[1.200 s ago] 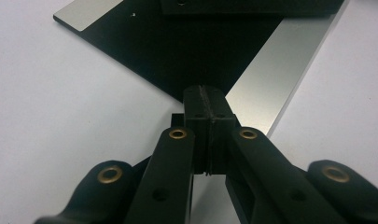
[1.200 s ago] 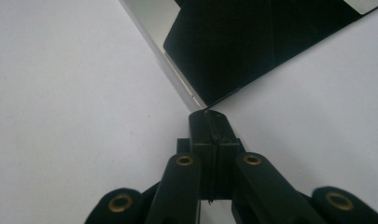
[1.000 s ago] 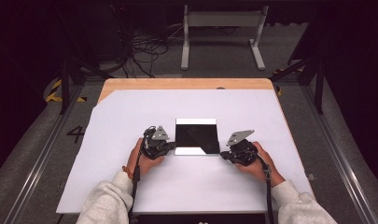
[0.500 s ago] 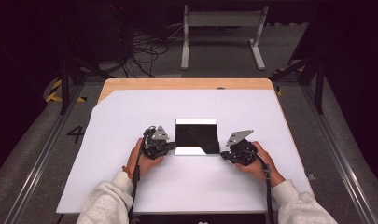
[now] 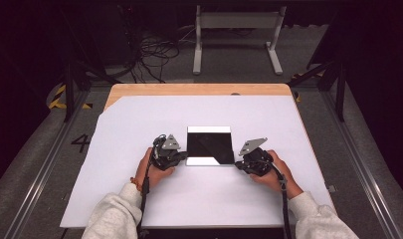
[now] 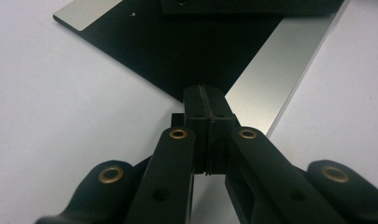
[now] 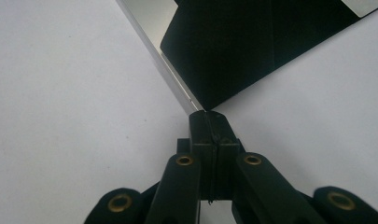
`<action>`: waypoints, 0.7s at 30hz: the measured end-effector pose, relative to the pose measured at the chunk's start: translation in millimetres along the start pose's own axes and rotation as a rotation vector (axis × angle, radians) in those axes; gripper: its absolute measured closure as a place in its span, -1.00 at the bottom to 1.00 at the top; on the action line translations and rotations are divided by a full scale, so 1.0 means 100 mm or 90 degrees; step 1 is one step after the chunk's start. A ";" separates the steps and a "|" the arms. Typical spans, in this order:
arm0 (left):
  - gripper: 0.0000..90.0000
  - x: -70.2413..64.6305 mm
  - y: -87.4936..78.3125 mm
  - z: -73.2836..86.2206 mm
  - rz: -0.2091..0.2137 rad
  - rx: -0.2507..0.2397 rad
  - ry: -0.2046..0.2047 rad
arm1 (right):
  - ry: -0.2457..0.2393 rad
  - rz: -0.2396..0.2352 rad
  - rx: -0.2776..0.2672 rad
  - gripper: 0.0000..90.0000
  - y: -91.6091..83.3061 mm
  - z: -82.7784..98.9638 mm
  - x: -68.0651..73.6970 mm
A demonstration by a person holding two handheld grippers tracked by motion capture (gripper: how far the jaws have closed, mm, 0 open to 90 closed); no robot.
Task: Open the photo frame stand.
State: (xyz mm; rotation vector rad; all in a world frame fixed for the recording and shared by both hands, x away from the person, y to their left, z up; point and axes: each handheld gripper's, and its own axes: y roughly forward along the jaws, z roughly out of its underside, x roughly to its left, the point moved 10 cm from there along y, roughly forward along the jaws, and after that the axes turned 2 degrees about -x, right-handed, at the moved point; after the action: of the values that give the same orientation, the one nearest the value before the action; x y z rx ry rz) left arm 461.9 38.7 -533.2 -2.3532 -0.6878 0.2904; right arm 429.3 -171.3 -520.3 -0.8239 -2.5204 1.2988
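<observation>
A square black sheet [image 5: 209,145] with shiny silver strips along two of its edges lies flat on the white table cover [image 5: 139,124], a little nearer the person than the middle of the cover. In the high view the strips run along the sheet's far edge and near edge, and a faint diagonal crease crosses the black face.

At the sheet's near left corner sits the left gripper [image 5: 178,158], held in the person's left hand [image 5: 156,169]. Its jaws are pressed together with no gap between the pads. In the left gripper view [image 6: 206,95] the closed tips lie over the sheet's corner, where the black face meets the silver strip; whether anything is pinched between them cannot be told.

At the sheet's near right corner sits the right gripper [image 5: 240,165], held in the right hand [image 5: 273,172]. Its jaws are likewise closed tight. In the right gripper view [image 7: 207,120] the tips meet the very point of the sheet's corner, touching or just short of it; nothing shows between the pads.

Both grey sleeves [image 5: 112,216] come in from the table edge on the person's side of the sheet. Beyond the sheet's far edge the wooden tabletop [image 5: 199,89] shows past the cover, and farther off a tangle of cables [image 5: 154,52] and a grey metal stand [image 5: 236,30] rest on the floor.
</observation>
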 end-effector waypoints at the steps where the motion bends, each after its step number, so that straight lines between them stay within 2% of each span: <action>1: 1.00 0.00 0.00 0.00 0.001 -0.001 0.001 | -0.001 0.001 -0.004 1.00 0.00 0.00 0.00; 9: 1.00 0.00 0.00 0.00 -0.001 0.000 0.000 | 0.005 0.003 -0.029 1.00 0.00 0.00 -0.01; 21: 1.00 0.00 0.00 0.00 0.000 -0.001 0.000 | 0.009 -0.009 -0.050 1.00 -0.03 -0.01 -0.02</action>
State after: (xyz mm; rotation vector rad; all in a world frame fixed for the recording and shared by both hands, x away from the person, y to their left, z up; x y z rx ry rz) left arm 462.2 38.7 -533.2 -2.3549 -0.6878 0.2902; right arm 429.9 -172.8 -516.6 -0.8272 -2.5755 1.1919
